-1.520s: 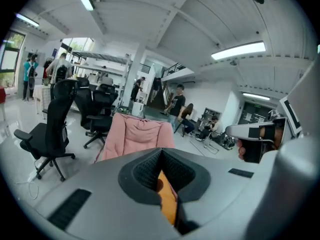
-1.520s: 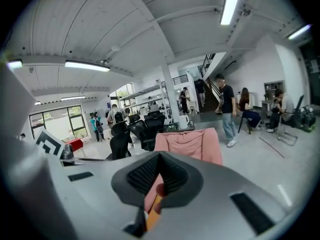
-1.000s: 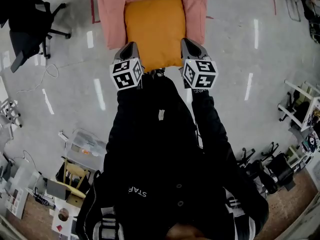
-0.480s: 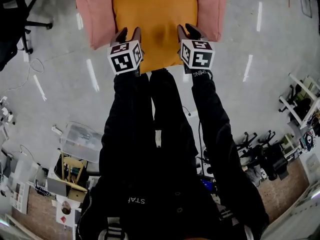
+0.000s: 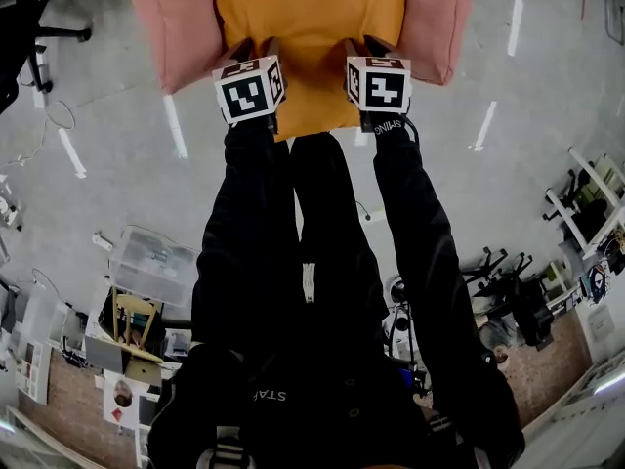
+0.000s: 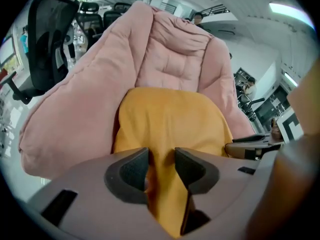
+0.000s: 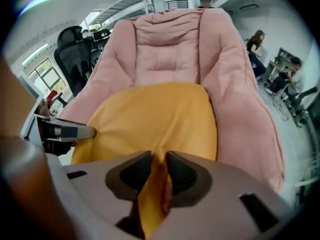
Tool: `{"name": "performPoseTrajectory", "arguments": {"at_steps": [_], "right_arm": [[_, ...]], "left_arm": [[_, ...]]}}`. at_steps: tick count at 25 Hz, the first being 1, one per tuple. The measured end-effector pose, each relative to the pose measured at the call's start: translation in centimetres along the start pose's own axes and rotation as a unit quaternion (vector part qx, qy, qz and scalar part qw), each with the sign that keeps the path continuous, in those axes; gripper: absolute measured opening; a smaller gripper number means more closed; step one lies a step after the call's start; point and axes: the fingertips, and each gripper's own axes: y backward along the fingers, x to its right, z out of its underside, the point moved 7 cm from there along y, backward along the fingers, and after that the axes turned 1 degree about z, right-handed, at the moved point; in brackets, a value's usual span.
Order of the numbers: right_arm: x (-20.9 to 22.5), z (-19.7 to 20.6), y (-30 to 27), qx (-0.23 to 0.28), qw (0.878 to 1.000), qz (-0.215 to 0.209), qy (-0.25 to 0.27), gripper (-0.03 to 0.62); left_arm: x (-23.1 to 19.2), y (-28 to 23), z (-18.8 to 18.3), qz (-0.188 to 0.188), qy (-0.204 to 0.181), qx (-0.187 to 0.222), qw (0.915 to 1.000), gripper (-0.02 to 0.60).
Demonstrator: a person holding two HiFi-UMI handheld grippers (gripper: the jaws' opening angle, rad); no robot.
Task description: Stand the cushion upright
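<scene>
opening now, the left gripper and right gripper each straddle a fold at the near edge of the cushion, which stretches away toward the pink chair back.

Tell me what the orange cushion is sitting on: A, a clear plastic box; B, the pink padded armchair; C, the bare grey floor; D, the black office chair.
B: the orange cushion sits in the seat of the pink armchair, whose padded back and arms rise around it in both gripper views.
</scene>
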Motion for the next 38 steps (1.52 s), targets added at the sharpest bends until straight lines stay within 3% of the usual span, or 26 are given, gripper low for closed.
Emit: {"name": "performPoseTrajectory", "arguments": {"at_steps": [3, 7, 17, 23, 30, 38], "right_arm": [[-0.3, 0.3, 0.2, 0.013, 1.0, 0.012, 0.004, 0.031], [-0.6, -0.2, 2.5, 0.039, 0.999, 0.006, -0.015, 0.017], [-2.1, -1.5, 13.1, 0.079, 0.995, 0.009, -0.063, 0.017], [-2.6, -6.3, 18.4, 0.145, 0.987, 0.018, -0.072, 0.017], [-1.2, -16.6, 21.7, 0.243, 0.967, 0.027, -0.069, 0.017], [0.6, -28.2, 22.2, 0.347, 0.935, 0.043, -0.065, 0.017]], "left_arm": [[0.3, 0.4, 0.4, -0.004, -0.003, 0.009, 0.9999, 0.093], [0.8, 2.2, -0.1, -0.006, -0.004, 0.025, 0.9997, 0.022], [3.6, 11.6, -2.1, 0.006, 0.016, 0.042, 0.999, 0.006], [5.2, 16.7, -7.7, 0.006, -0.008, 0.108, 0.9941, 0.006], [7.0, 19.1, -18.7, 0.012, -0.038, 0.206, 0.9778, 0.006], [8.0, 19.4, -30.6, 0.016, -0.058, 0.321, 0.9452, 0.006]]}}
